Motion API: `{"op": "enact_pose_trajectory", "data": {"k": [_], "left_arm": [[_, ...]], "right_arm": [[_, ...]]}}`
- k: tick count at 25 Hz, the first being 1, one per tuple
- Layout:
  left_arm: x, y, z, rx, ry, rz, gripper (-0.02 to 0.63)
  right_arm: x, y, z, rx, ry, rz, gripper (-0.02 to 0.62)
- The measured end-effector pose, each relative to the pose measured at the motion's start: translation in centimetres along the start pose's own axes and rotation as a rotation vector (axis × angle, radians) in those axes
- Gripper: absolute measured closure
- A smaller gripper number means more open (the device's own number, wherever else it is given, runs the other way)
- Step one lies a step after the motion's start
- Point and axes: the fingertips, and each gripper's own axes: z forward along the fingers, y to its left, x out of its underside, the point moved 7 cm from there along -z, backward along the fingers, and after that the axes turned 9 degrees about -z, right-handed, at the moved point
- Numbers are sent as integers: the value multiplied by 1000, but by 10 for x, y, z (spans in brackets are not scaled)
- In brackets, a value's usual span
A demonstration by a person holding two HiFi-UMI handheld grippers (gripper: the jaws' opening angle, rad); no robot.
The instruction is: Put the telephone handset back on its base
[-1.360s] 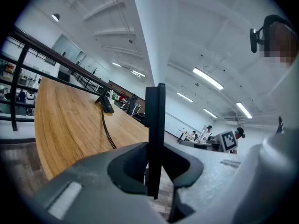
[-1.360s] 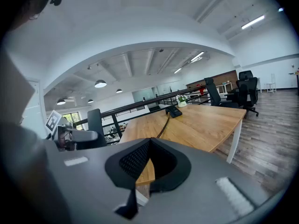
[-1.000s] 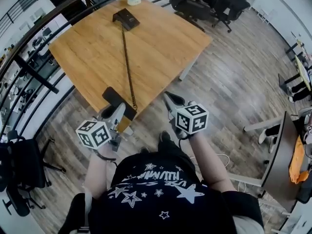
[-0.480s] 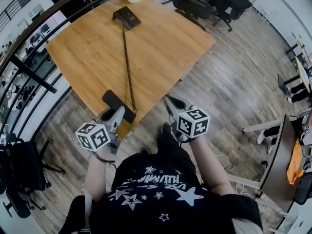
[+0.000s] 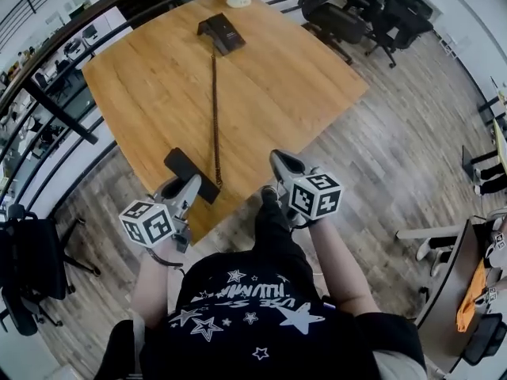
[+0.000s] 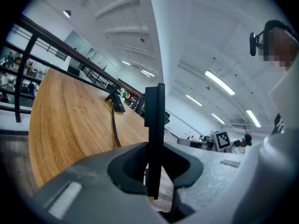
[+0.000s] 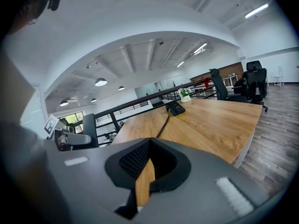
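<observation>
Almost nothing had moved: the left gripper [image 5: 188,187] still clamped the handset [image 5: 184,165] at lower left, far from the base [image 5: 223,32] at the top; the right gripper [image 5: 279,161] was closed on nothing.

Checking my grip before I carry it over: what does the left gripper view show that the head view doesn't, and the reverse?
Left gripper view only: the handset edge-on, pinched between the fingers. Head view only: the handset's broad face at the table's near edge, with the cord reaching it. Both: table, cord, and the base at the far end.
</observation>
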Motion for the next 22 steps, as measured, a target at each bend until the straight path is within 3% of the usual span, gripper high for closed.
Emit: {"op": "enact_pose_trajectory", "data": {"k": [6,16,22], "left_arm": [[-31,7,46,-55,-58,-31,522],[-79,5,143,-123,-93,-45,522],[-109,3,194,-144,-103,-58,522]], "right_arm": [[-26,-64,45,-63,10,8,597],[-86,-185,113,-127,26,8,597],[-118,-234,152,-179,38,-11,595]]}}
